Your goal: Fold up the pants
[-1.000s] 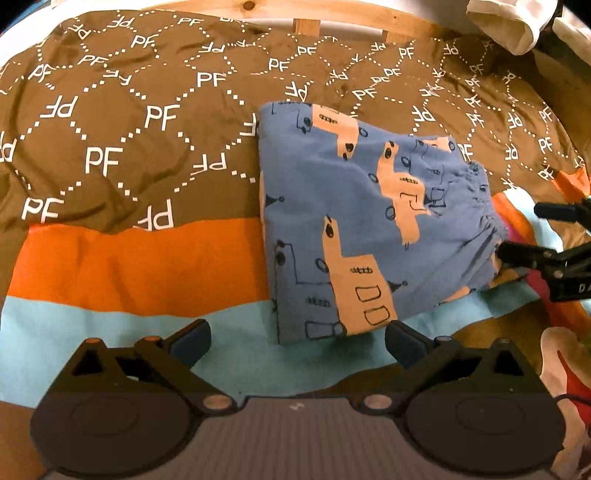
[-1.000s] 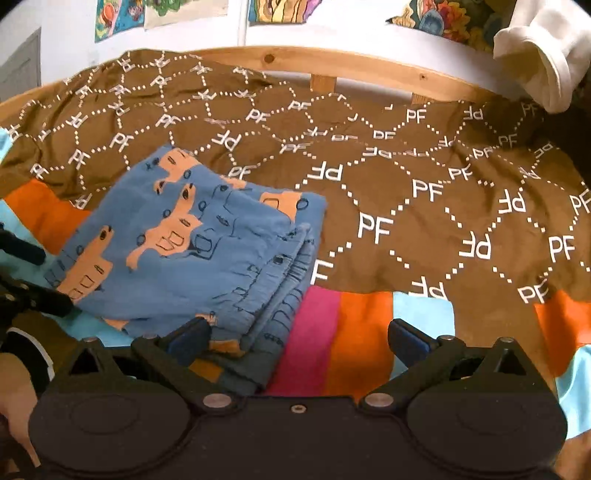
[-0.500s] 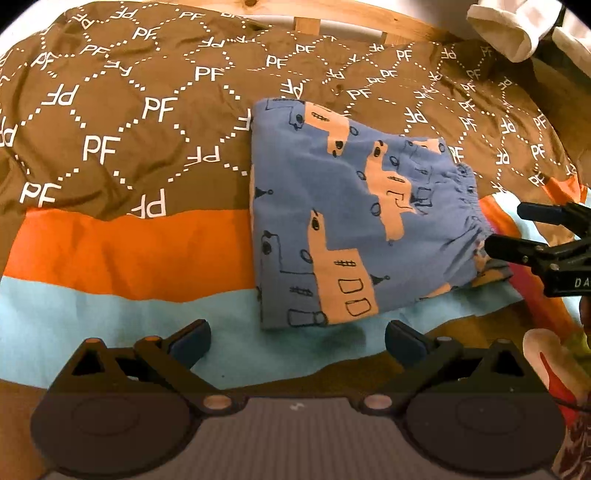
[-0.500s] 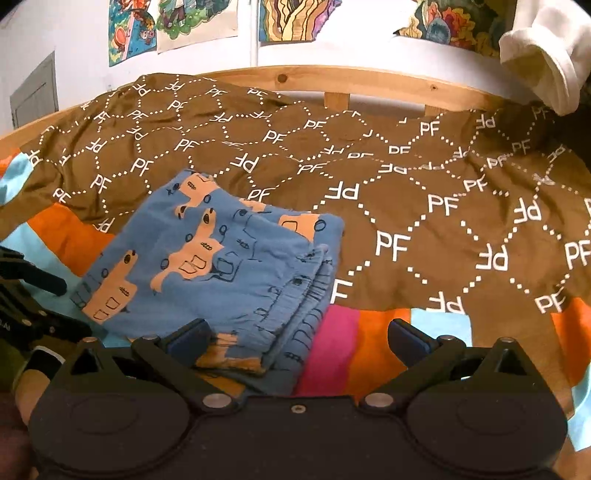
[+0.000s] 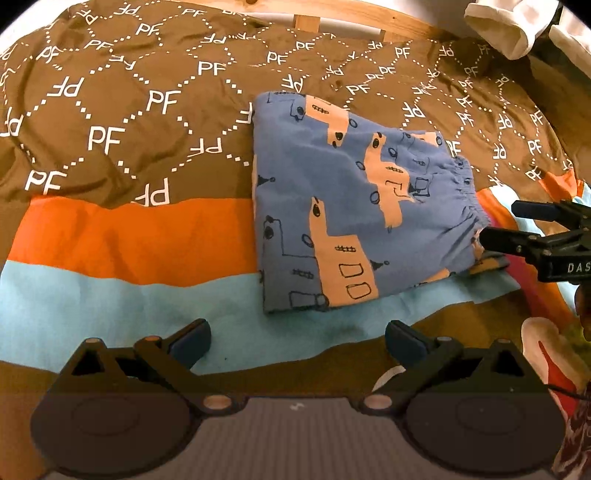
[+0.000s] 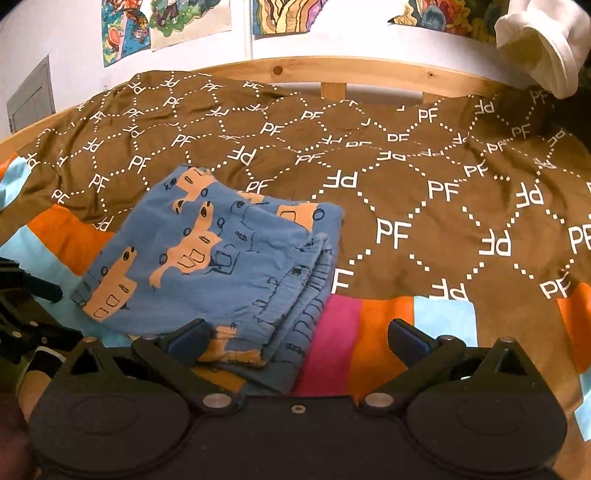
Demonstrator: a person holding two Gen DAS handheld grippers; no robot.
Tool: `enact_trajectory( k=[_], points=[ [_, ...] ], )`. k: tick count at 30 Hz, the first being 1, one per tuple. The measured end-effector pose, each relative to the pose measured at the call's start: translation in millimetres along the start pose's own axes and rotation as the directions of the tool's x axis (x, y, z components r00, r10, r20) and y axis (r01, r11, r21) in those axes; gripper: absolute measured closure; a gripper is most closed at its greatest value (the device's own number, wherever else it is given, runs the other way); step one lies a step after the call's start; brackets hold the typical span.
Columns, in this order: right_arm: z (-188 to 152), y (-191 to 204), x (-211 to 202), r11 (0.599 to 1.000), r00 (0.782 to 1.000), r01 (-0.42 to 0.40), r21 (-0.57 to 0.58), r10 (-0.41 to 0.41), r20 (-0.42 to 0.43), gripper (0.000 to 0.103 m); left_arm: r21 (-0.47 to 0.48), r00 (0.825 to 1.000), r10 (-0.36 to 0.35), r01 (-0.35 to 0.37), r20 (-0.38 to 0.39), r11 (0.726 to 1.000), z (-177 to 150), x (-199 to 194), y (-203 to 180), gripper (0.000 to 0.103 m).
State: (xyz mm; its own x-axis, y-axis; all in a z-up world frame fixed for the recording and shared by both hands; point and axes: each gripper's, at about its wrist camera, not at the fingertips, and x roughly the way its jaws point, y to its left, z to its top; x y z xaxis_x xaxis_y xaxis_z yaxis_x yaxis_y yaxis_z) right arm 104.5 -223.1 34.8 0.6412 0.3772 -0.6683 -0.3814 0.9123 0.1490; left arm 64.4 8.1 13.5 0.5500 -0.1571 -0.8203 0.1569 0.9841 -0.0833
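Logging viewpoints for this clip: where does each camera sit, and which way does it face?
Left wrist: on the left tongs, looking down across the bed at the folded pants; its own open fingers show below, the right tongs at the right edge.
Right wrist: on the right tongs, lower, facing the wooden bed frame and wall pictures; open fingers show, the left tongs at the left edge.
Shared: pants, brown PF blanket, white cloth.

pants [image 6: 221,266] near edge hid by right gripper [image 6: 297,341] | posters [image 6: 280,16] cut off
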Motion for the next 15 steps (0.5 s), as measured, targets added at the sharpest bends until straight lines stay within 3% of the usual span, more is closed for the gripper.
enact_trajectory(
  k=[7, 15],
  points=[
    [0.5, -6.8, 1.7, 0.997, 0.999, -0.036, 0.063, 0.037, -0.012, 0.001, -0.003, 1.000, -0.018, 0.018, 0.000, 1.000, -0.2, -1.0, 3.7, 0.000],
    [14.0, -23.6, 4.3, 0.989, 0.995, -0.101, 0.107, 0.100, 0.016, 0.001, -0.122, 0.997, -0.067, 0.071, 0.042, 0.990, 12.8, -6.3, 28.0, 0.000]
  ],
)
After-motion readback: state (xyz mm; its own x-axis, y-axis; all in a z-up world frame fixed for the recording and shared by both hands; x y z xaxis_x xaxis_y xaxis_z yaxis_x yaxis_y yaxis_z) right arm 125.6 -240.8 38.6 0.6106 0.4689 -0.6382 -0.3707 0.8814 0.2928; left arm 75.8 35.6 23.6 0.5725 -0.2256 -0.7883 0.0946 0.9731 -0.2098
